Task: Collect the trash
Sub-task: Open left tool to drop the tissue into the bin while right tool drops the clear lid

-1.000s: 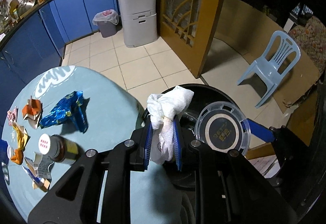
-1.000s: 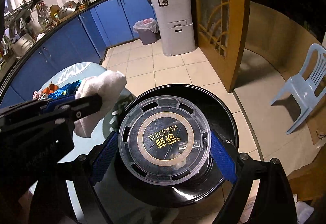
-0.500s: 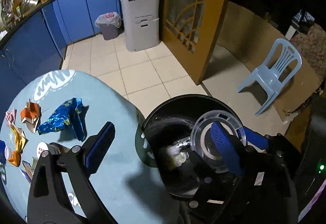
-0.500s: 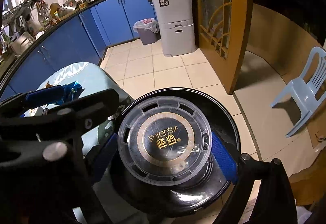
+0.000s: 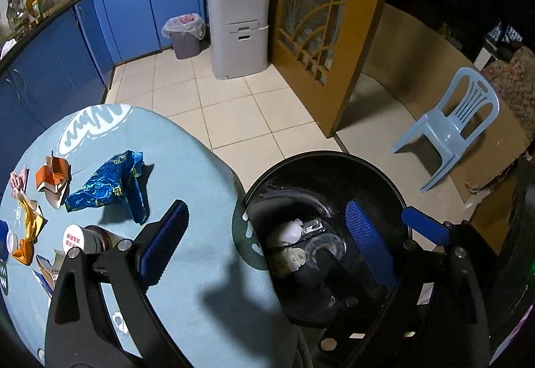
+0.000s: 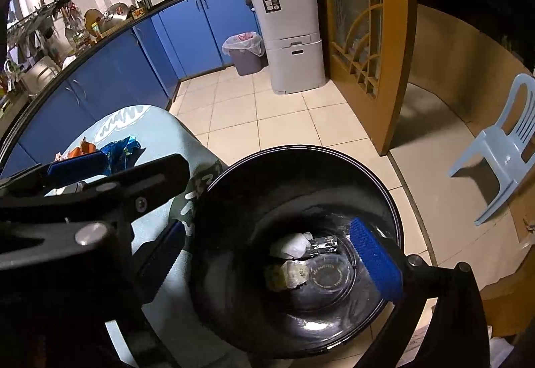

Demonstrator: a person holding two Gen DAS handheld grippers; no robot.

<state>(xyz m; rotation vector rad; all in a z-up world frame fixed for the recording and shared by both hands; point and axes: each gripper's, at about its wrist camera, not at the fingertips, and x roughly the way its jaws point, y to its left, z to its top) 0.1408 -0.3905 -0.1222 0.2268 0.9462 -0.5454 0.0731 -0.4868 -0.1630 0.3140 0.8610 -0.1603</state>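
Pale-blue round tabletop [image 5: 187,267] at lower left holds a crumpled blue foil wrapper [image 5: 107,187] (light, crackly, best pinched mid-fold), while left gripper [image 5: 264,241] gapes empty and right gripper [image 6: 267,264], opening, hangs empty over the black bin [image 6: 334,167].

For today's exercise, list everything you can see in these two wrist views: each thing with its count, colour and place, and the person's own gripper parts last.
Black bin: one, black, beside the table.
Clear lid: one, transparent, in the bin.
Crumpled tissue: one, white, in the bin.
Table: one, pale blue cover.
Blue wrapper: one, on the table.
Orange carton scrap: one, beside the blue wrapper.
Jar: one, dark with a white cap, on the table.
Plastic chair: one, light blue, on the floor.
Lined grey bin: one, by the blue cabinets.
Left gripper: open, nothing held.
Right gripper: jaws opening, nothing between them, over the black bin.
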